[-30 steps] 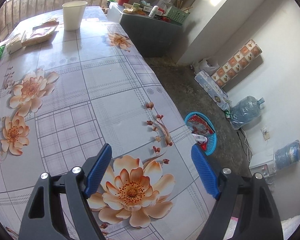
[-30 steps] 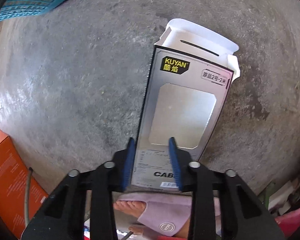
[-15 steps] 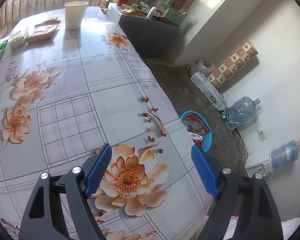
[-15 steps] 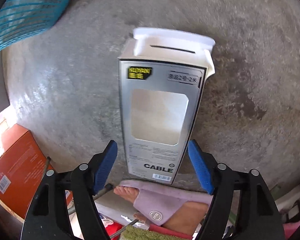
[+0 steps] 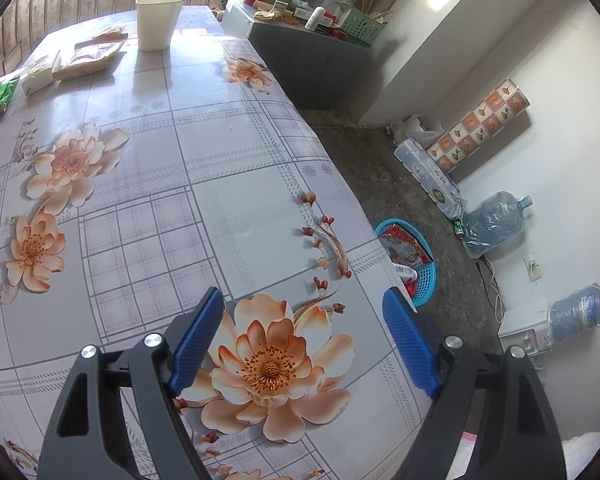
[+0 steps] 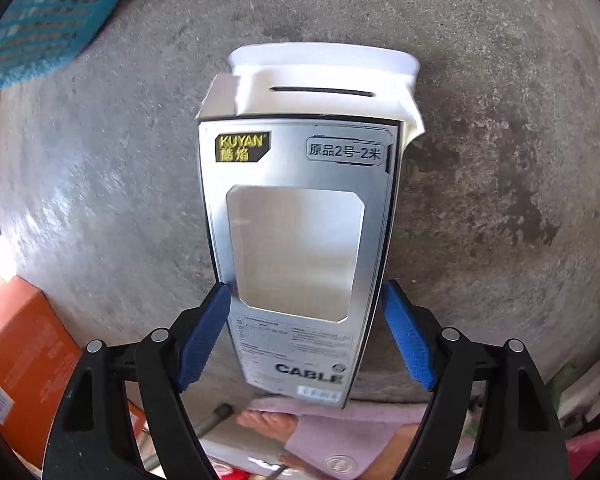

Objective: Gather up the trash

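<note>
Your right gripper is hovering with fingers spread either side of the box, its long axis running straight ahead; your left gripper is idling spread over the desk.

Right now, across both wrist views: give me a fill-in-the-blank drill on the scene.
1. The silver box between the right gripper fingers has the word ____ printed near its bottom.
2. The left gripper hovers over a tablecloth printed with ____.
3. The basket on the floor is ____ in colour.

Missing: CABLE; flowers; blue
</note>
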A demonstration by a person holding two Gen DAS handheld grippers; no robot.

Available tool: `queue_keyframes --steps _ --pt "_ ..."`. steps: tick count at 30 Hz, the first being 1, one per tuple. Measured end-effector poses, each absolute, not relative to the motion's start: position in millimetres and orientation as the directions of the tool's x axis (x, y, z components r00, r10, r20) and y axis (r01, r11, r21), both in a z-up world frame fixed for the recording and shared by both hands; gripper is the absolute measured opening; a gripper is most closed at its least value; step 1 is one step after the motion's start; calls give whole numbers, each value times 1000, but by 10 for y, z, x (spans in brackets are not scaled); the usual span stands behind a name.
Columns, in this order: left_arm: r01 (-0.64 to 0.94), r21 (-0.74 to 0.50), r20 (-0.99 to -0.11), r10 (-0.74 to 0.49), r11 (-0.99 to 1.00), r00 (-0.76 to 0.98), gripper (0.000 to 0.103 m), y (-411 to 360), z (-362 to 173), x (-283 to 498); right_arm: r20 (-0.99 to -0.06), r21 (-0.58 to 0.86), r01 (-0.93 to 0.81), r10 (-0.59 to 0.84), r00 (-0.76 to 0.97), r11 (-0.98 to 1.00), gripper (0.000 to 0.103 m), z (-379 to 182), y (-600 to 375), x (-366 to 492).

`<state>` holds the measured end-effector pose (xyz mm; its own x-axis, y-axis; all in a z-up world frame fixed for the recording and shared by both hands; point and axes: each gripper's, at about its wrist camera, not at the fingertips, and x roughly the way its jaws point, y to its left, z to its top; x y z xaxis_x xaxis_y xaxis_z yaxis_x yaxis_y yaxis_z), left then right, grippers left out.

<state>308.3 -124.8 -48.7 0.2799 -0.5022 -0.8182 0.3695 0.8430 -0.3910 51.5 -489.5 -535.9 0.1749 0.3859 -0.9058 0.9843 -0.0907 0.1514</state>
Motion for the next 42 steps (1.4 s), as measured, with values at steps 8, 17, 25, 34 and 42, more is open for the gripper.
queue_keyframes --steps 8,17,25,34,42 --pt "355 -386 -826 -490 851 278 80 -1227 -540 3142 -898 210 974 376 228 -90 75 -5398 -4817 620" --pt "351 -379 -830 -482 856 280 80 -1207 -562 3165 -928 139 990 350 125 15 79 -5582 -4784 995" --pt "338 -381 -831 -479 860 281 80 -1149 -585 3158 -959 63 979 282 5 196 83 -5651 -4527 1494" --pt "330 -378 -834 -473 865 285 80 -1113 -571 3134 -963 35 937 262 -61 346 87 -5850 -4408 1930" --pt "322 -374 -835 -467 870 291 80 -1078 -545 3145 -960 13 882 253 -121 470 26 -5945 -4240 2154"
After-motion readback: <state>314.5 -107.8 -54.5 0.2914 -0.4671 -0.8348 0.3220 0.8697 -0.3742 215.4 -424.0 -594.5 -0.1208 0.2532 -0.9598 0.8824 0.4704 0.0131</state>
